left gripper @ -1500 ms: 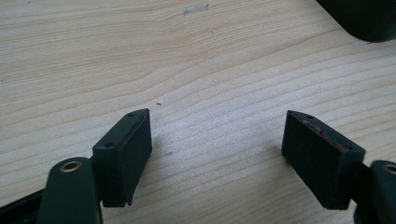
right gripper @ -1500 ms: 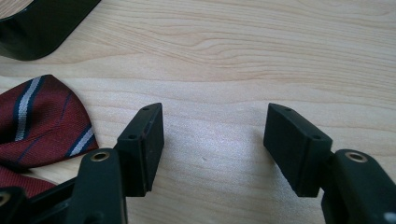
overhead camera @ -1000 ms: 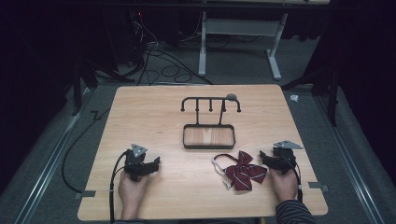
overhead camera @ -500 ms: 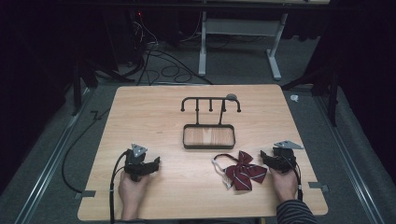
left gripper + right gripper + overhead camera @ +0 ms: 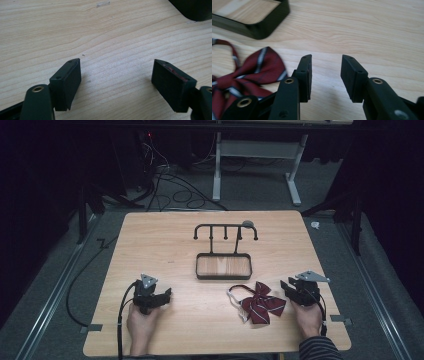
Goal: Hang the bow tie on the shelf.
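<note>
While the bow tie point(image 5: 260, 302) lies untouched near the table's point(image 5: 165, 245) front edge, just beside the right gripper point(image 5: 289, 289), both grippers rest with jaws parted and empty; the left gripper point(image 5: 165, 296) sits well apart. Likely the reach comes next: right jaws must straddle the bow

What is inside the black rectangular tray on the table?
Inside the black tray only bare wood shows; nothing lies in it. Behind it rises a black hook rack. The striped bow tie lies outside, near the right tongs.

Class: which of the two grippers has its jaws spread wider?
The left gripper: its jaws stand far apart, while the right gripper shows a narrow gap.
</note>
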`<state>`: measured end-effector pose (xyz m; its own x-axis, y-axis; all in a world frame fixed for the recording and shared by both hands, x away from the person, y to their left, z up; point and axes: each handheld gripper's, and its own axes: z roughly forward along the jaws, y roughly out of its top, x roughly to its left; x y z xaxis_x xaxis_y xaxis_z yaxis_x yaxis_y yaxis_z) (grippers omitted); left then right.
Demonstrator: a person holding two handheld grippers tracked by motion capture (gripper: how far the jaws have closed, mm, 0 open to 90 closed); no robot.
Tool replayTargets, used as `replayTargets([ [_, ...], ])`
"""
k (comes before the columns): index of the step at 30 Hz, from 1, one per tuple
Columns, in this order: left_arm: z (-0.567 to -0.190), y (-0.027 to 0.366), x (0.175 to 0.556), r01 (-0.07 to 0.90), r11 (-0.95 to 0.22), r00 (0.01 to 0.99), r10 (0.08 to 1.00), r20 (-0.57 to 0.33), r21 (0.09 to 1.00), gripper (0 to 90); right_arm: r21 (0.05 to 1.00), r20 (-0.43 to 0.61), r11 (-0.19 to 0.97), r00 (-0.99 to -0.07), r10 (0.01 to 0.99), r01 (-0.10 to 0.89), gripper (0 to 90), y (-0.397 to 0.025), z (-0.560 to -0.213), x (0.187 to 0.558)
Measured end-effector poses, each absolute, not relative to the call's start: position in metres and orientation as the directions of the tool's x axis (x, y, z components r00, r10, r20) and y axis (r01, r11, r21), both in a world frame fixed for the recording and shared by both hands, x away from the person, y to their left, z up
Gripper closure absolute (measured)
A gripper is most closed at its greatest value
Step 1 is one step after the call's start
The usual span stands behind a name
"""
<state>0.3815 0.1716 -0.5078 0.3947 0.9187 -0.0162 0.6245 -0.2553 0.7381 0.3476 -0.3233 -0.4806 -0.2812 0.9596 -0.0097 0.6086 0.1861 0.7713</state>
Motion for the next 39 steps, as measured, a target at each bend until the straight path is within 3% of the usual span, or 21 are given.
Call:
replayTargets([
  [21, -0.508, 0.172, 0.382, 0.625, -0.254, 0.395, 0.919, -0.017, 0.738, 24.4, 0.769, 0.034, 0.306, -0.513, 0.858, 0.562, 68.6, -0.271, -0.462, 0.351],
  [39, -0.508, 0.172, 0.382, 0.624, -0.255, 0.395, 0.919, -0.017, 0.738, 24.3, 0.717, 0.023, 0.401, -0.594, 0.804, 0.571, 71.7, -0.236, -0.473, 0.365],
])
